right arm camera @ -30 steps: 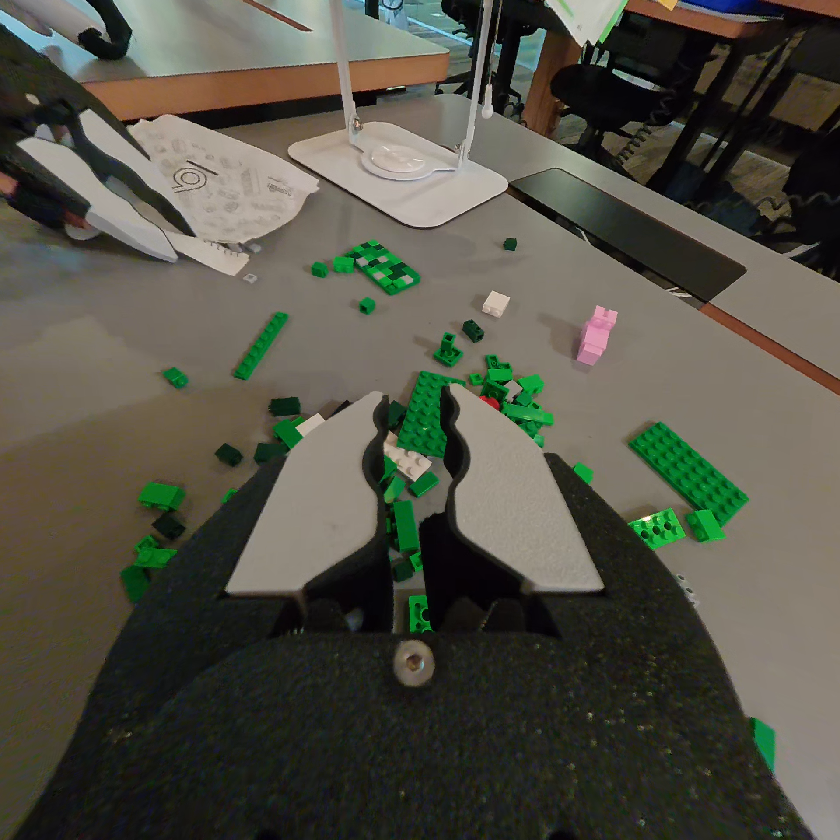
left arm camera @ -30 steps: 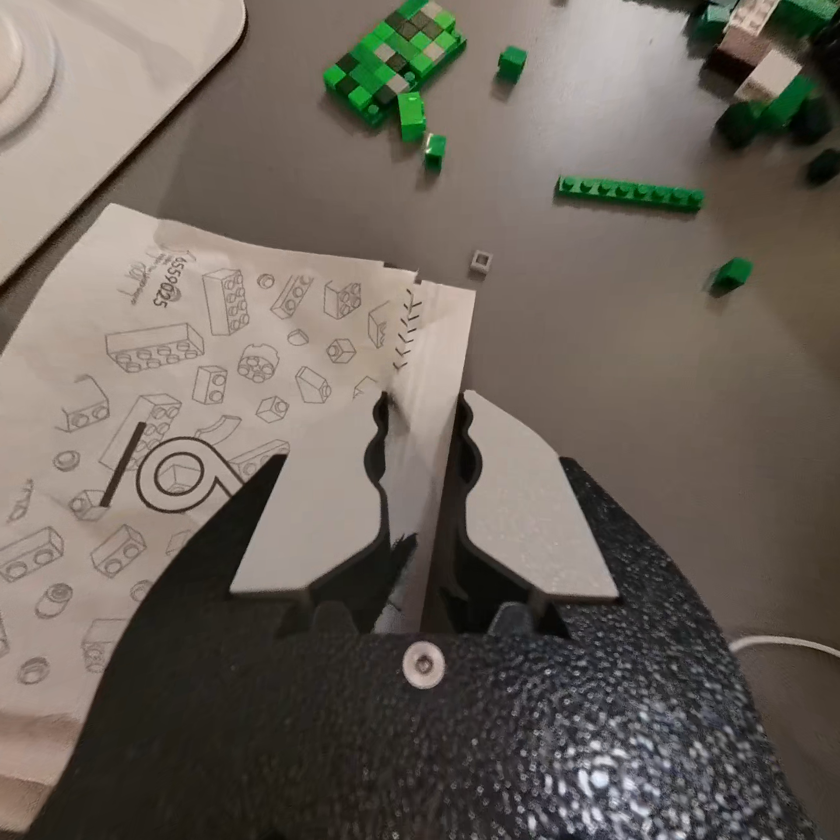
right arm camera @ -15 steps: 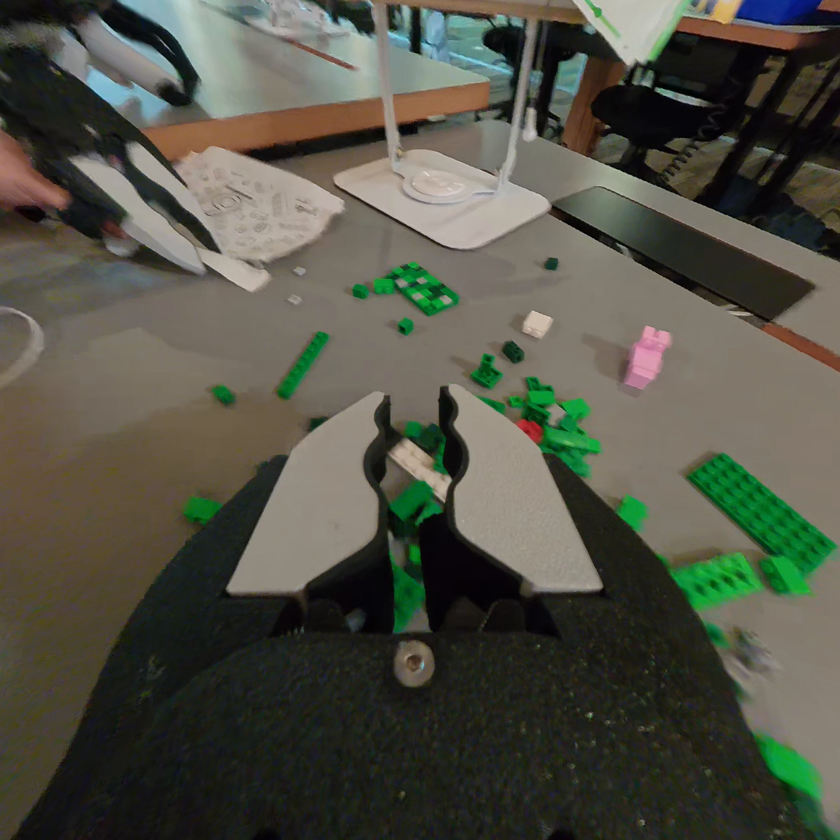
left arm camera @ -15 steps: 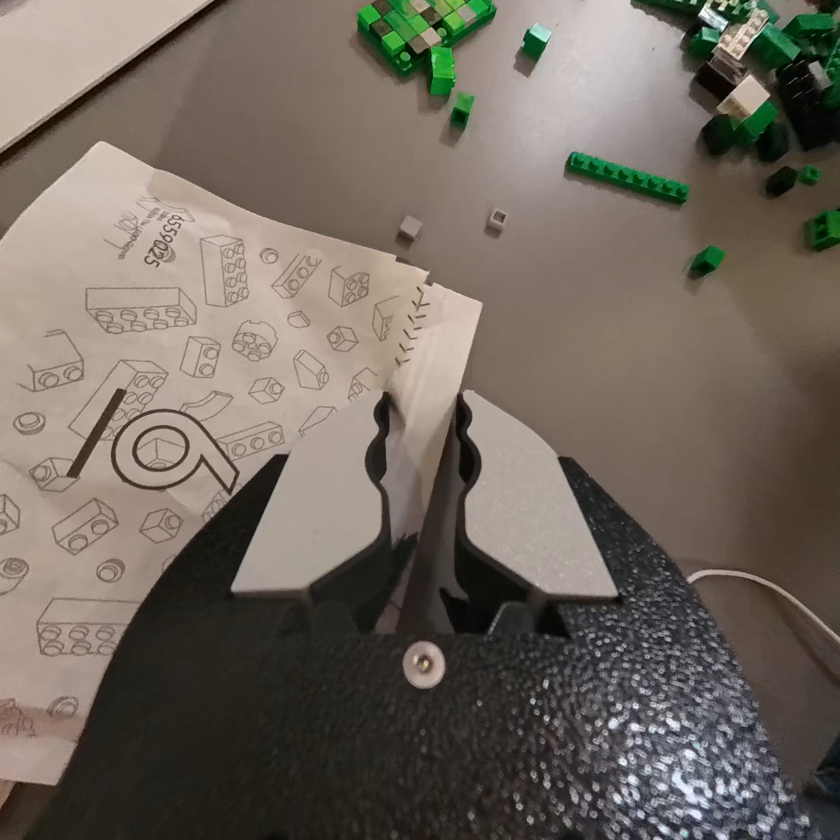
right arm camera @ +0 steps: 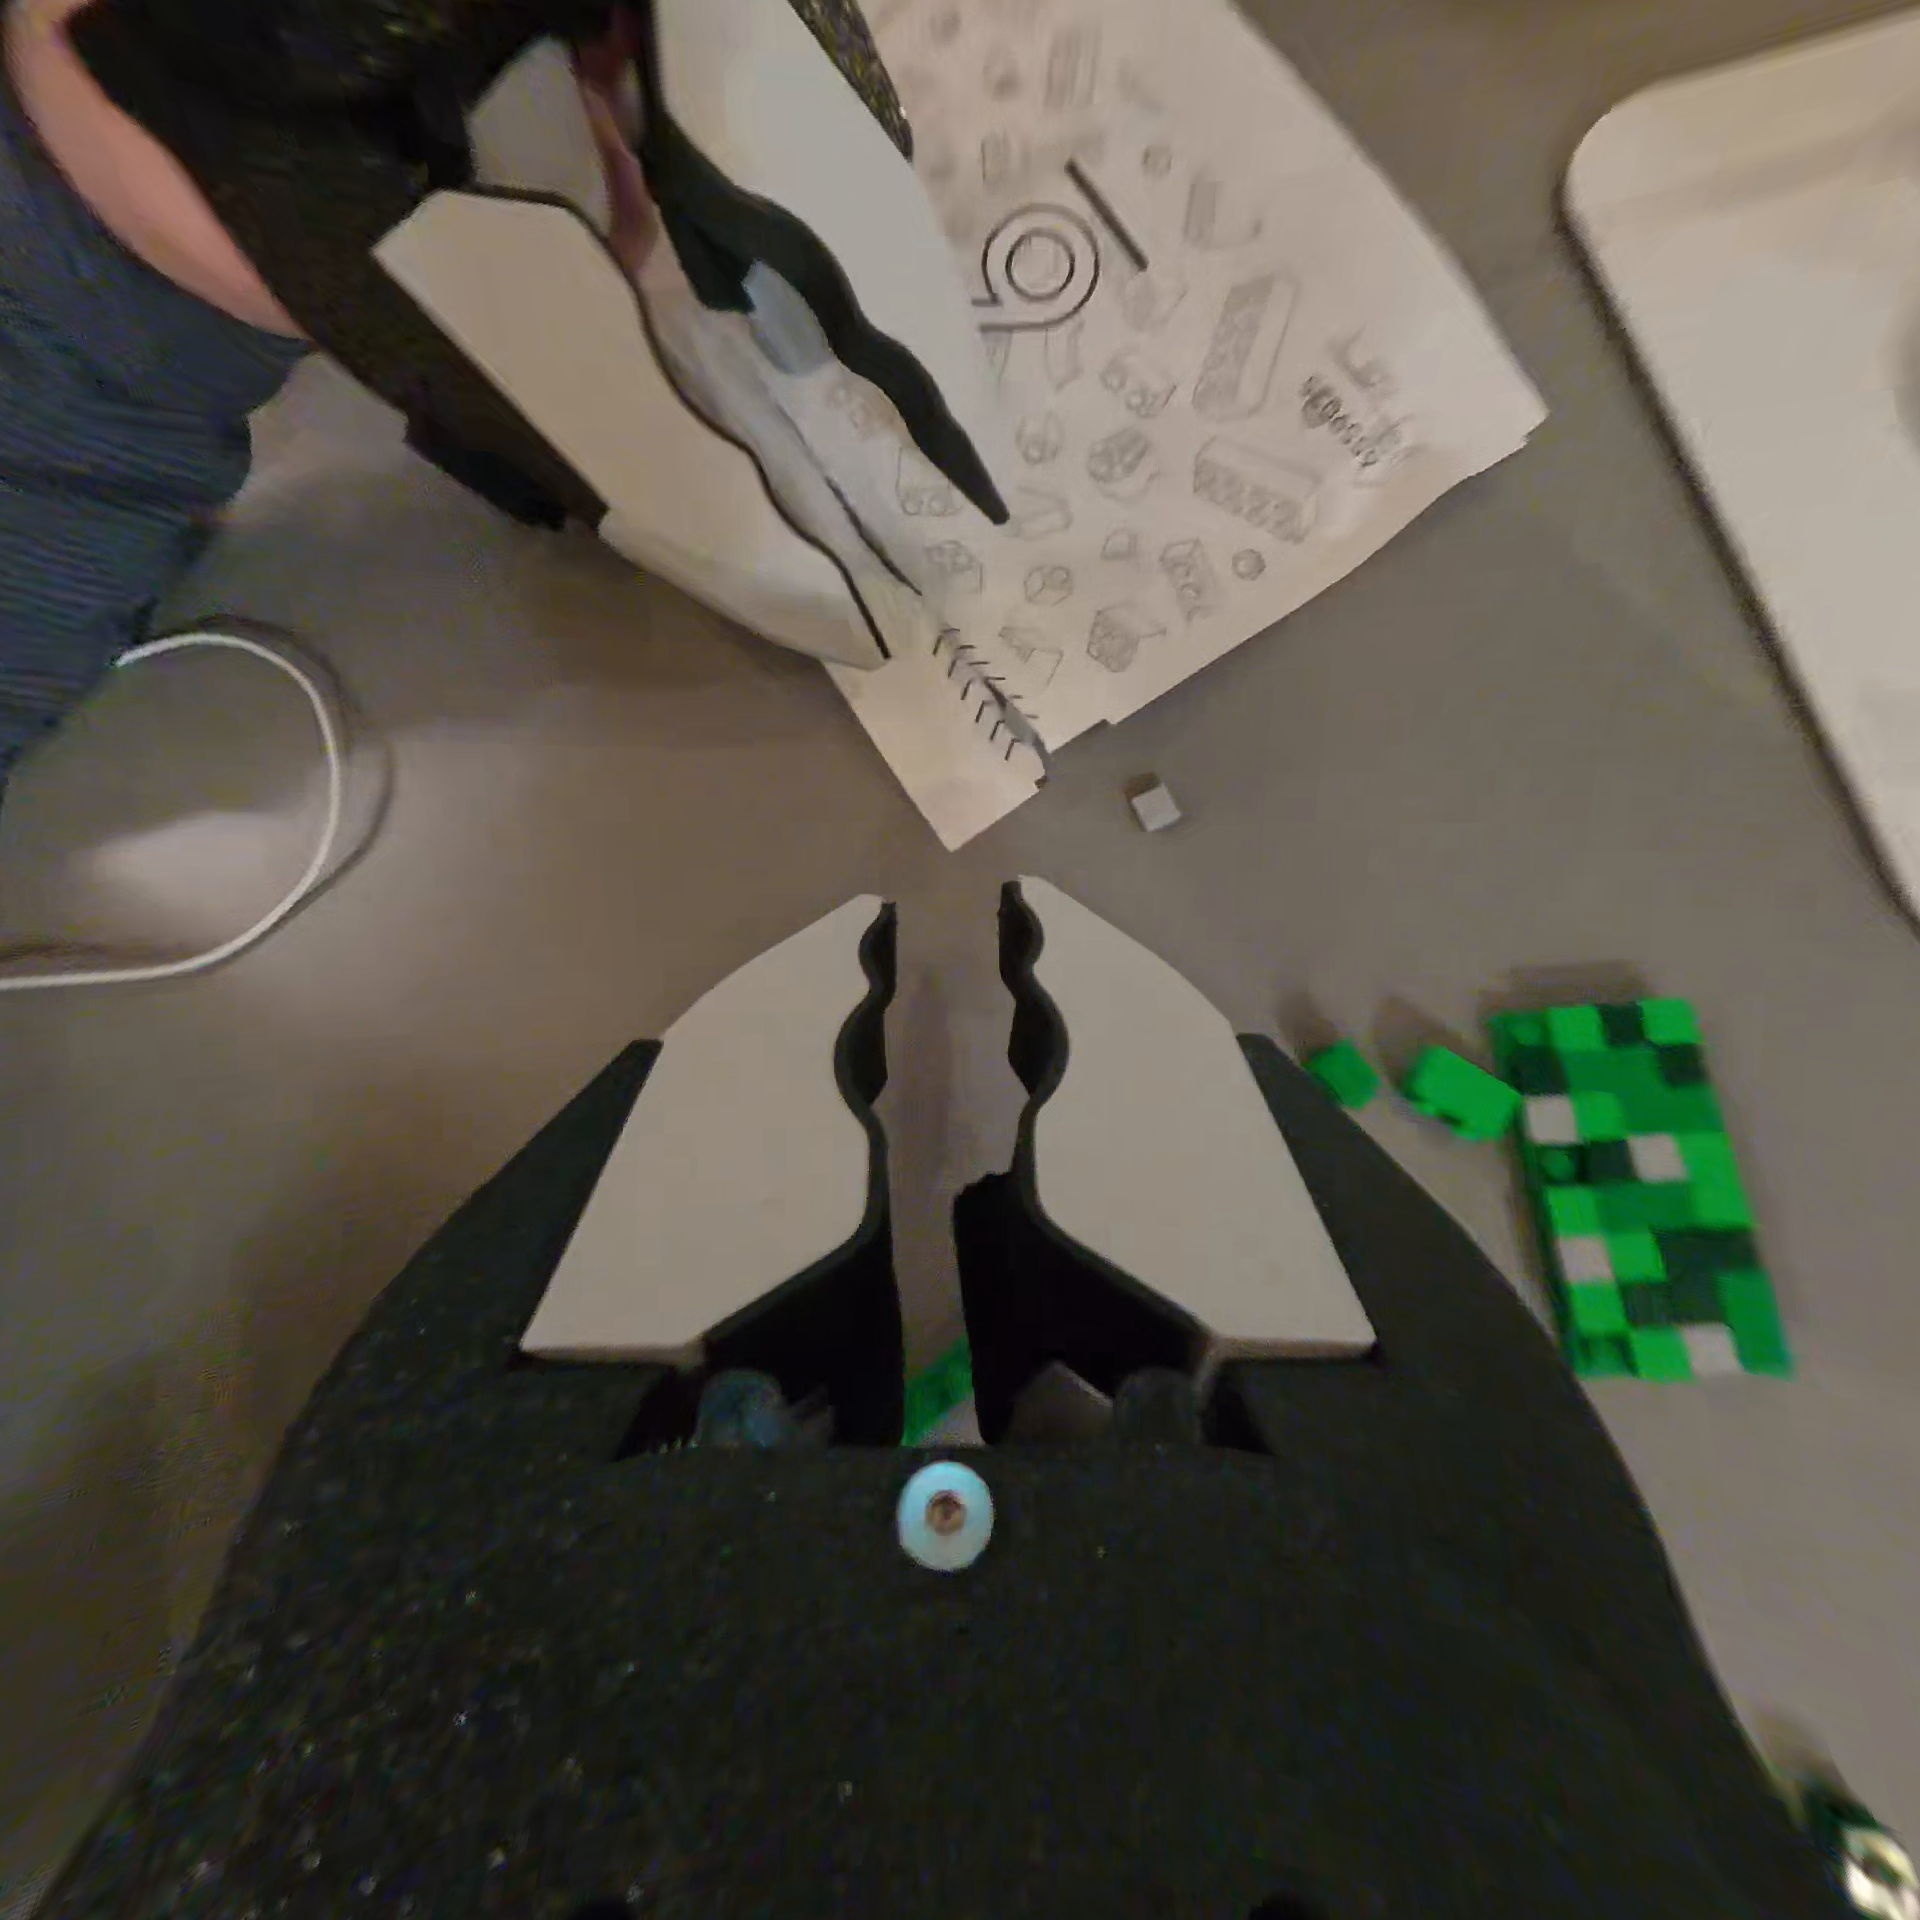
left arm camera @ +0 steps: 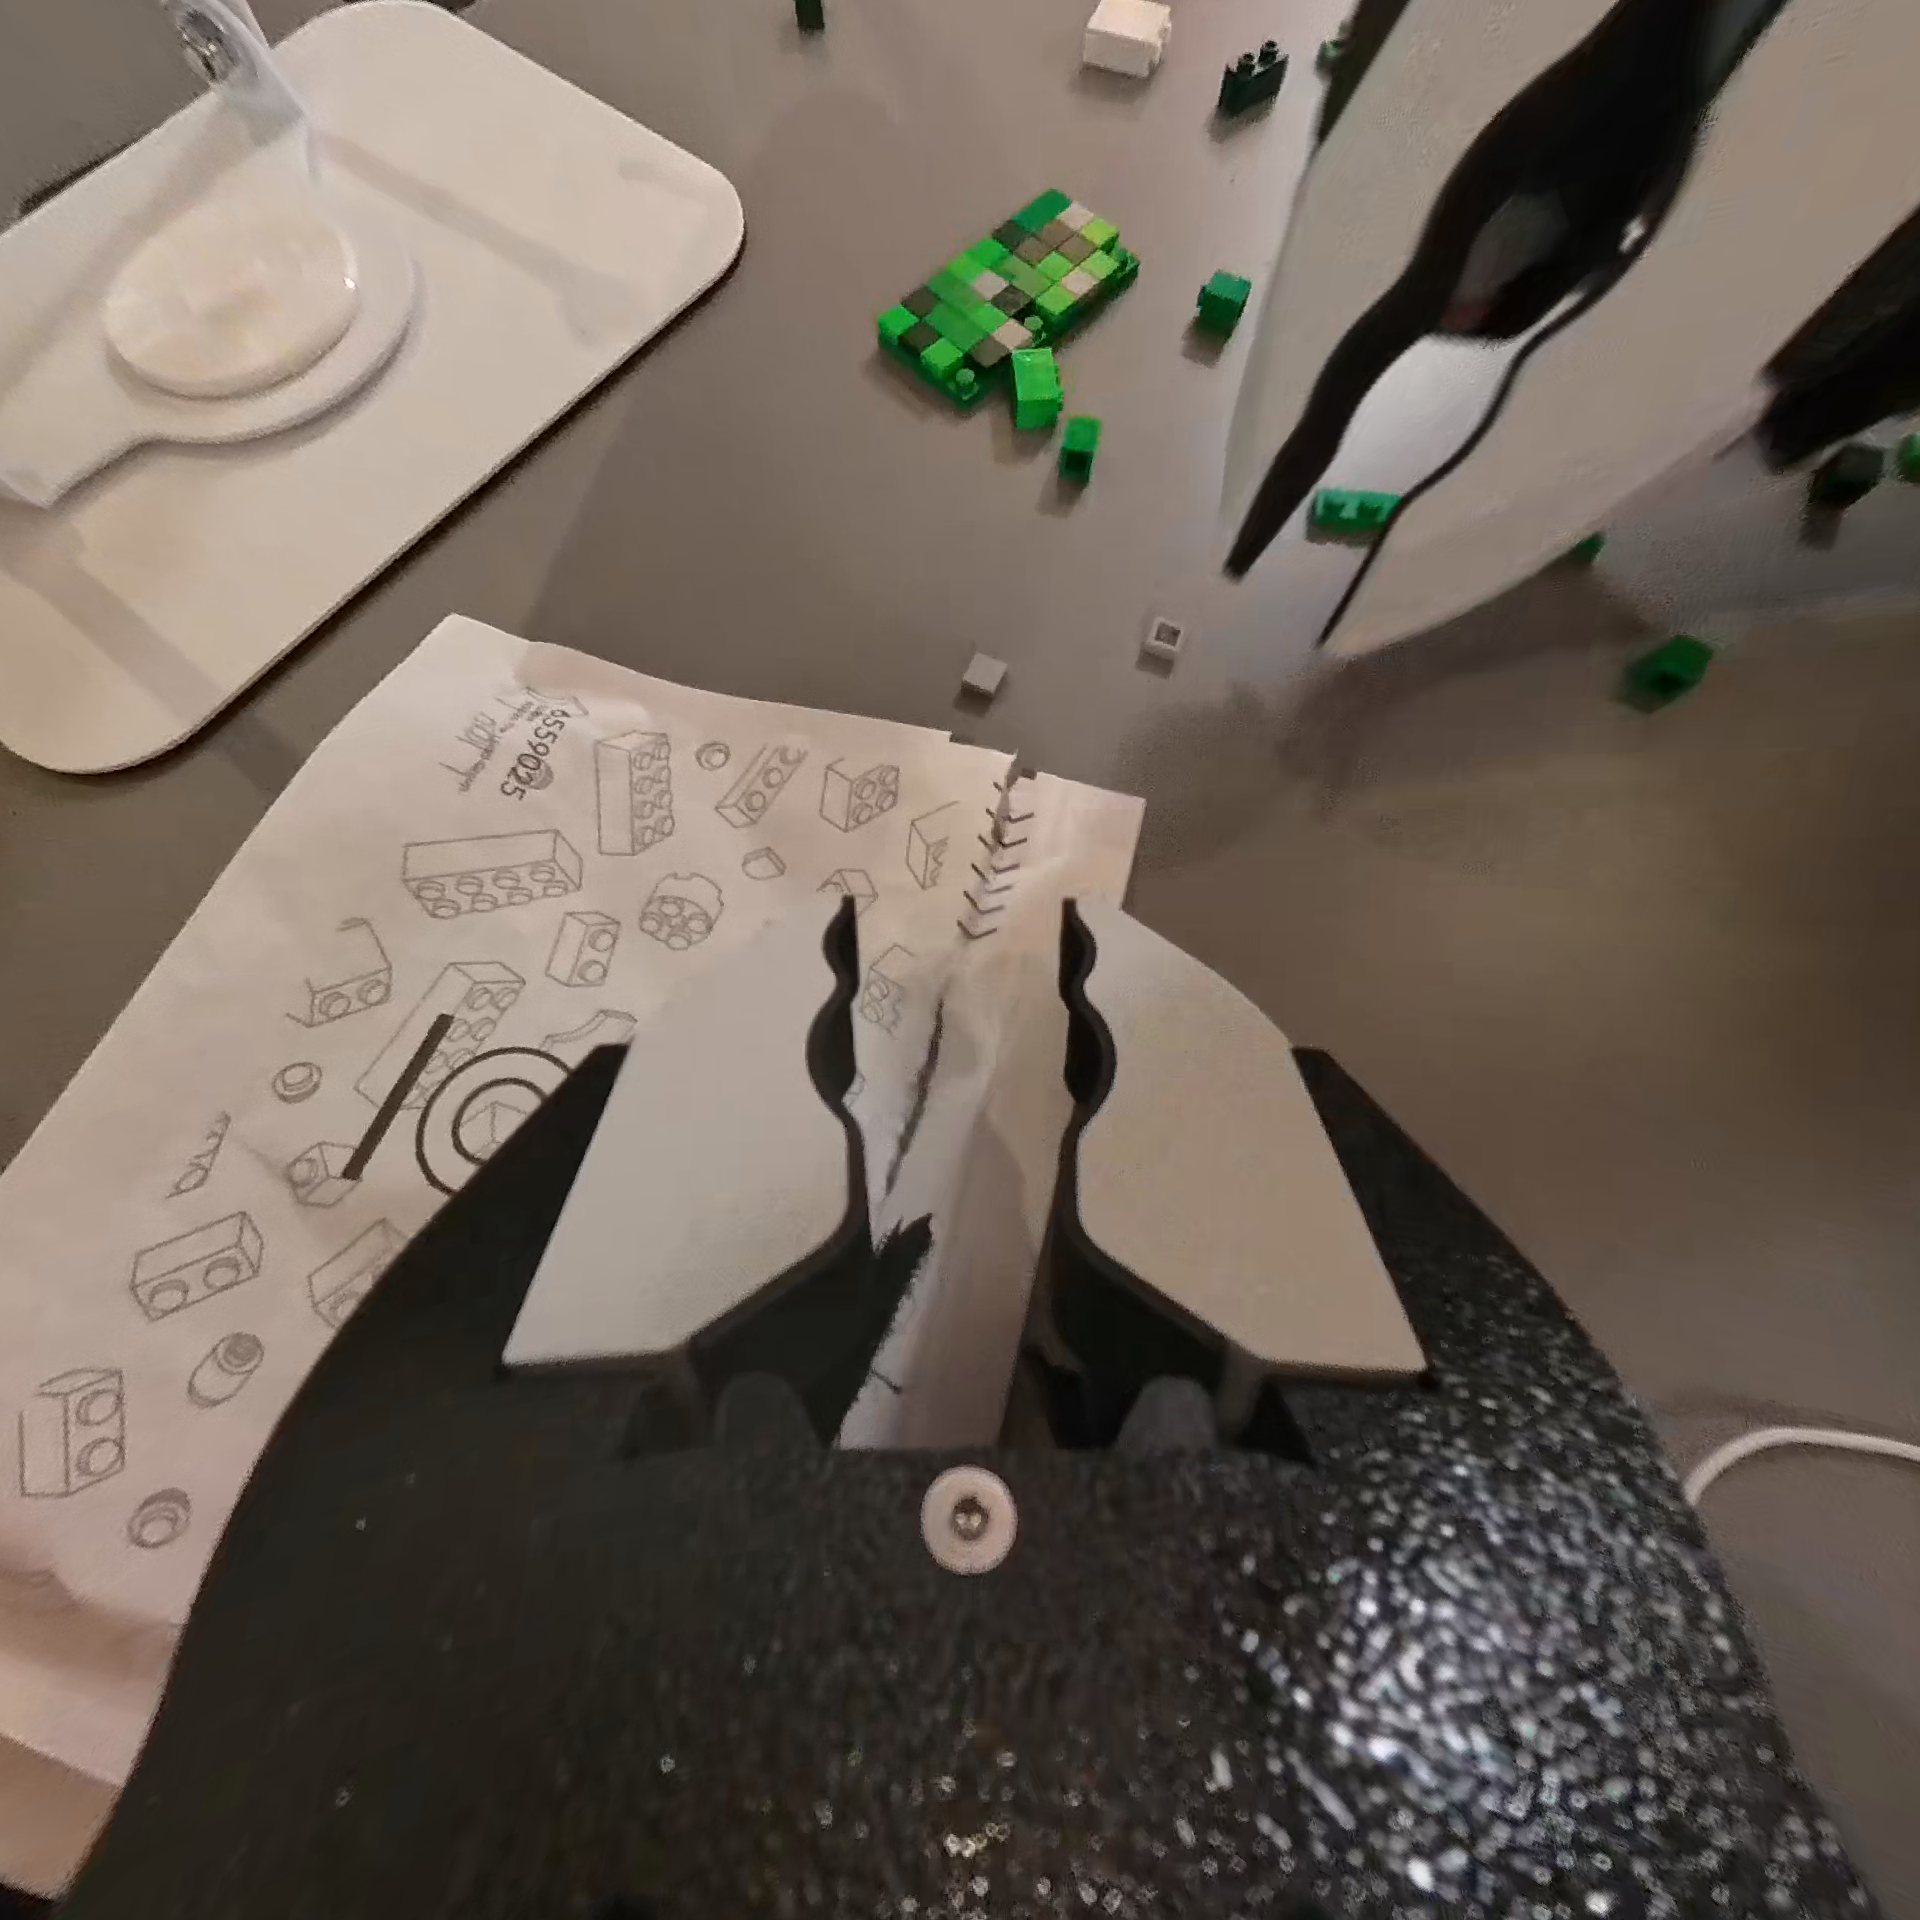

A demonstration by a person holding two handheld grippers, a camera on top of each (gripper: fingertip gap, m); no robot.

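The left tool (left arm camera: 958, 914) was clamped on the torn edge of a white paper bag (left arm camera: 499, 935) printed with outlines of bricks – a fold of the paper ran up between its two fingers, seen from both wrist views. The bag lay flat on the grey surface (left arm camera: 1455, 1039), beside the white lamp base (left arm camera: 312, 364), with its ragged corner pointing toward the right tool (right arm camera: 940, 904). That one hovered just short of the corner, its fingers a little apart and nothing between them but bare surface.

A small grey tile (right arm camera: 1153, 805) sat just beside the torn corner, and a flat plate of green, grey and white squares (right arm camera: 1631, 1184) lay to the right with two loose green bricks (right arm camera: 1455, 1091) touching or nearly touching it. A white cable (right arm camera: 270, 831) looped on the surface to the left.

The bag looked thin, light and floppy – likely to crumple or tear further along the printed arrow marks rather than resist. A firm hold would best go on the doubled paper near the torn corner, not on a single loose layer
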